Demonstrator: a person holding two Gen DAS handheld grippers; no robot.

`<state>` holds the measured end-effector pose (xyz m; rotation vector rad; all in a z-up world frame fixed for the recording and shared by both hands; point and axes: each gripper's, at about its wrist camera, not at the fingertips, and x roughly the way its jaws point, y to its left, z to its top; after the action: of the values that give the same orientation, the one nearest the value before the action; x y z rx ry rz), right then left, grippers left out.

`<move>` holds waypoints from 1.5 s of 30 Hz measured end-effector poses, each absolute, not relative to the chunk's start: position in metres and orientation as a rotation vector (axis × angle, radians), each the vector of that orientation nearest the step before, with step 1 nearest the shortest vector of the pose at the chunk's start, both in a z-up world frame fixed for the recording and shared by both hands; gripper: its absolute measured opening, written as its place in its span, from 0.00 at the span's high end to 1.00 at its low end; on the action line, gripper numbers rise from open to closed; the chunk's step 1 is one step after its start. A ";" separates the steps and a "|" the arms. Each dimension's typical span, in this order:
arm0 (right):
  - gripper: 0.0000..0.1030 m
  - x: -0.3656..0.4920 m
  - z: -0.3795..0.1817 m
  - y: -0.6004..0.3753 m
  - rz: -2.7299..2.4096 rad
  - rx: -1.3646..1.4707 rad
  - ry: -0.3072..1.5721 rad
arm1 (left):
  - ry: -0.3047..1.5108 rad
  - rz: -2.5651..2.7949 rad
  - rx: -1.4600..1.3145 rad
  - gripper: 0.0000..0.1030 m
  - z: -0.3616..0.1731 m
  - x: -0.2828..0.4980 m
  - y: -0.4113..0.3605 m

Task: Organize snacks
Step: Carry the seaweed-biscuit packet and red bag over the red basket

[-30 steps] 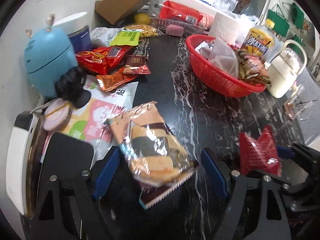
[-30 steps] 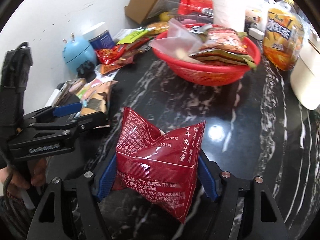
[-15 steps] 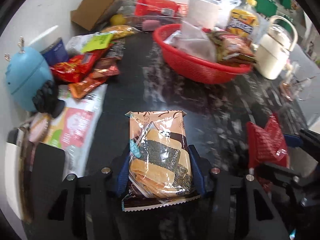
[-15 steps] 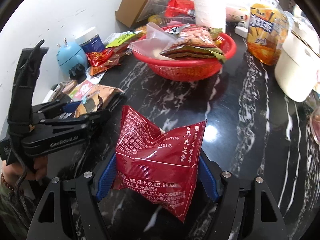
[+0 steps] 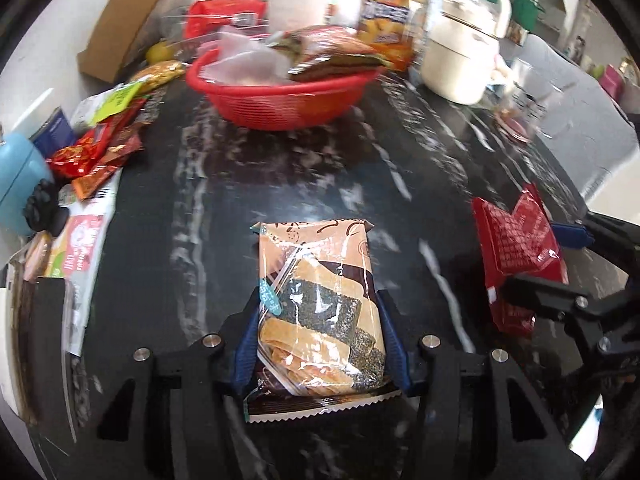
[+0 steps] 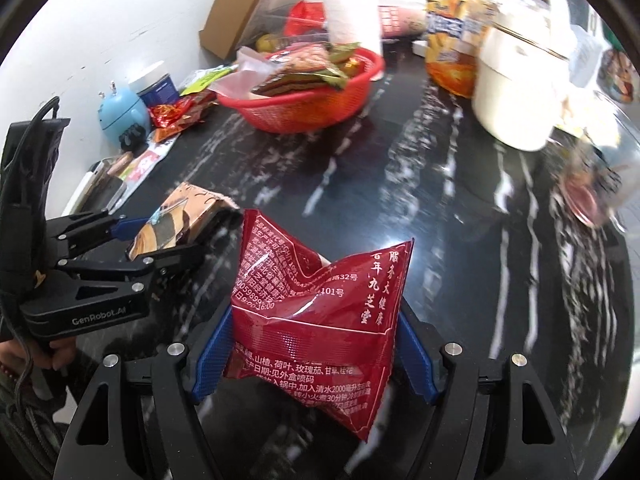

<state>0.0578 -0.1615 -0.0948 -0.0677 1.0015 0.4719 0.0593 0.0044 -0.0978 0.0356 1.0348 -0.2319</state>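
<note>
Above the tabletop (image 5: 304,168), our left gripper (image 5: 320,344) pinches a cracker pack (image 5: 316,312), our right gripper (image 6: 312,360) pinches a red pouch (image 6: 316,312), and the red basket (image 5: 280,100) stands beyond, unobstructed.

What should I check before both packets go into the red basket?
1. Left gripper shut on tan seaweed cracker packet: ok.
2. Right gripper shut on dark red foil pouch: ok.
3. Black marble countertop bare between grippers and red plastic mesh basket: ok.
4. Basket room: heaped with packets, cannot tell.
5. Cream lidded pot beside basket, apart from it: ok.
</note>
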 end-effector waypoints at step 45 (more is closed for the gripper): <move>0.31 0.023 -0.104 -0.182 0.488 0.034 0.998 | 0.953 -0.330 0.074 0.50 -0.074 0.025 -0.027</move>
<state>0.0231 -0.1817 -0.1038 0.0337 0.9980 0.4884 0.0248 -0.0271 -0.0738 0.0738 0.9529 -0.3305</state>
